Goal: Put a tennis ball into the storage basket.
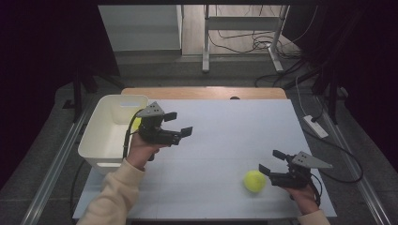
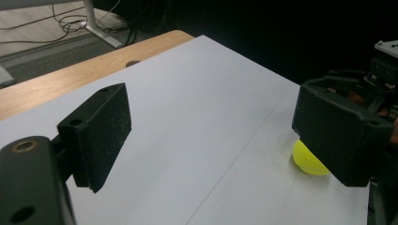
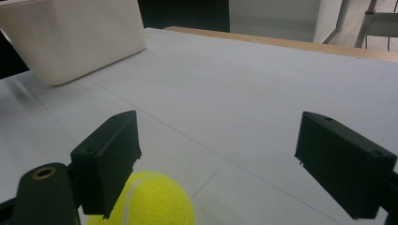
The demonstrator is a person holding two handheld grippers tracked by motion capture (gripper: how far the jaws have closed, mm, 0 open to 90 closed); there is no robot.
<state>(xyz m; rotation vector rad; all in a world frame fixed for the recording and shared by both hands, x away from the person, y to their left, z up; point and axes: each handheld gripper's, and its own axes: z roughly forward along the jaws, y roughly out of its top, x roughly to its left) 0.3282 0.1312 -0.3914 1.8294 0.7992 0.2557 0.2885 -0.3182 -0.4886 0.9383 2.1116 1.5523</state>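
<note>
Left claw, high view: left claw (image 1: 179,123) is hovering beside the white bin (image 1: 101,136), jaws standing apart with nothing between them, aimed across the tabletop (image 1: 220,136).
Right claw, high view: right claw (image 1: 272,162) is resting low at the near right, jaws spread and empty; the tennis ball (image 1: 254,181) is lying just beside its nearer jaw, outside the gap.
Bin, high view: something yellow (image 1: 136,123) is peeking from inside the bin behind the left claw; I cannot tell what it is.
Surroundings, high view: a wooden edge (image 1: 202,92) is running along the far side, and cables (image 1: 244,42) are trailing over the floor beyond.
Left gripper view: left claw (image 2: 211,131) is gaping over bare tabletop; the ball (image 2: 307,159) is sitting well apart, half hidden behind the right-hand jaw.
Right gripper view: right claw (image 3: 218,154) is standing wide and empty; the ball (image 3: 150,201) is lying against the left-hand jaw, below the gap, with the bin (image 3: 75,37) well beyond.
</note>
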